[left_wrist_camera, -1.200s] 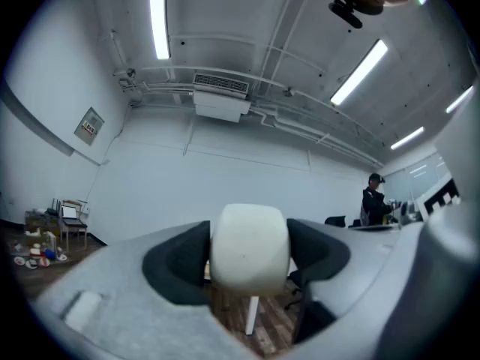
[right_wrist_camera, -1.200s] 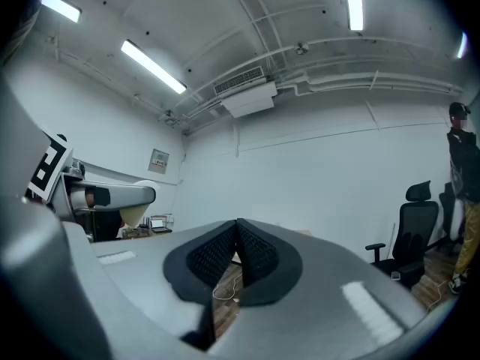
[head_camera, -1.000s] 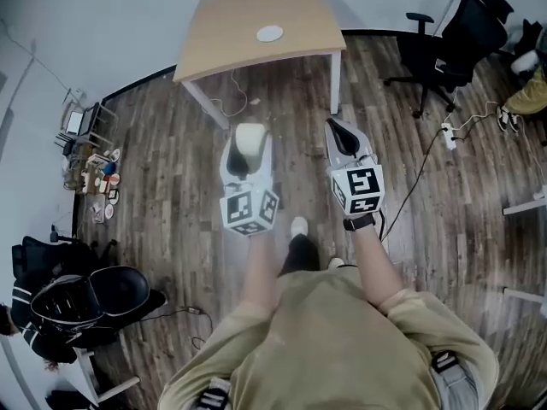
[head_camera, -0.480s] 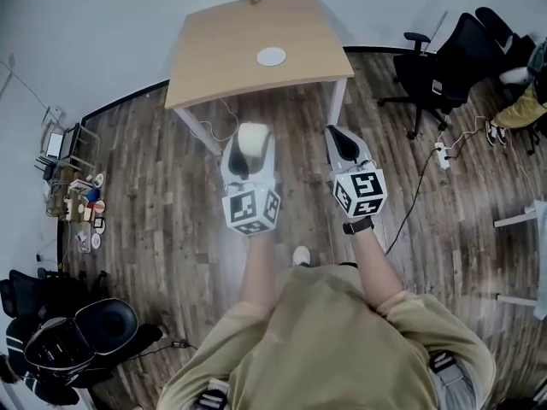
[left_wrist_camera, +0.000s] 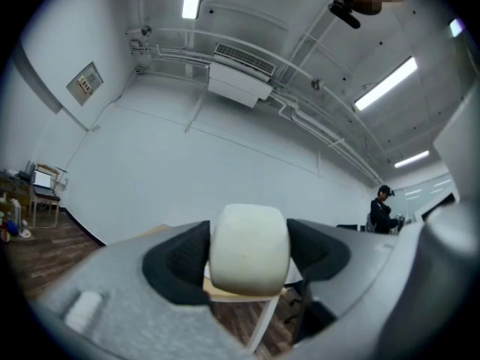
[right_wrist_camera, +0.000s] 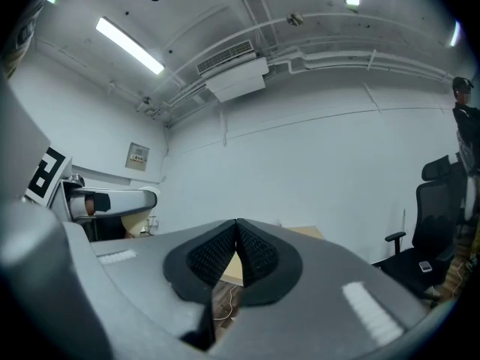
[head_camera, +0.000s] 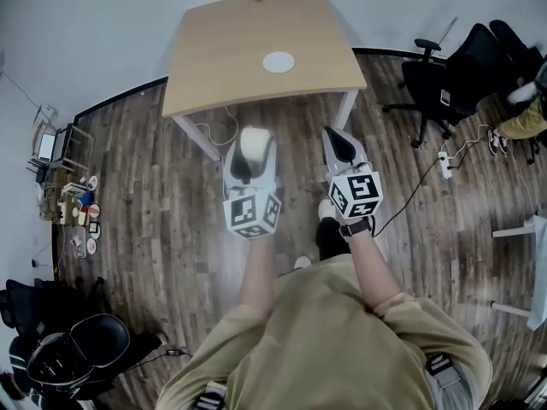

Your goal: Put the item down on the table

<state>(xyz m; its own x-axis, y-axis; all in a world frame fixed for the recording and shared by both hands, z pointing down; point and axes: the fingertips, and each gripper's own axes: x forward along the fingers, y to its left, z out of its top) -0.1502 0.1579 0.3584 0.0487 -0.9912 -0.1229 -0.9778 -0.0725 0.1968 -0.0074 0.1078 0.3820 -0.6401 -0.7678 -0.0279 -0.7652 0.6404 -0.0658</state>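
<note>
I have the left tongs (head_camera: 250, 154) clamped on the item (left_wrist_camera: 249, 250), a pale, rounded block with soft corners and a matte skin; the dark pads press on its two flanks, and its top stands up clear above them. The right tongs (right_wrist_camera: 237, 250) are pressed together with nothing between them; I carry them level with the left pair and just beside it.

Both pairs hang over the wood floor, short of the near edge of the table (head_camera: 239, 41); the item is therefore in the air and not yet over the top. The table is bare apart from a small white disc (head_camera: 279, 61) toward its right side; an office chair (head_camera: 444, 84) stands well off to the right.

My reading of the item: light, since one pair holds it up with no sag or tilt; probably a little yielding, since its sides bulge gently between the pads, though I cannot tell foam from something firmer. The matte surface looks unlikely to slip; nothing suggests it is breakable. The present hold across the middle of the flanks seems the right one; its rounded underside may rock or roll on release, so I would set it down flat and clear of the disc.
</note>
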